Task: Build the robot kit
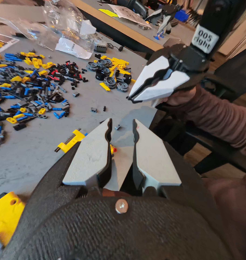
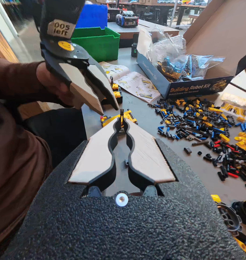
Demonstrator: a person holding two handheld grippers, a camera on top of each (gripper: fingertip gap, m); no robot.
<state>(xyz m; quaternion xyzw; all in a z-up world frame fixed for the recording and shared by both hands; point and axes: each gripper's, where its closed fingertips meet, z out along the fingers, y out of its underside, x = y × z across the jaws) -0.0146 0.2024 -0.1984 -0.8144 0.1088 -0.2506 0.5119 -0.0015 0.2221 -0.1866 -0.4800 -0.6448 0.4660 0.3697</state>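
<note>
A grey surface (image 2: 147,123) carries a wide scatter of small building pieces (image 2: 201,126) in black, blue, yellow and red. A cluster of grey toothed wheels (image 1: 109,73) lies beside yellow beams near the surface's far edge. A partly built yellow assembly (image 1: 71,140) rests close to the near edge. An open cardboard kit box (image 2: 189,87) holds clear plastic bags (image 2: 175,56) of parts. An unfolded instruction booklet (image 2: 137,84) lies next to the box. A green bin (image 2: 97,42) stands behind the booklet, at the surface's far corner.
</note>
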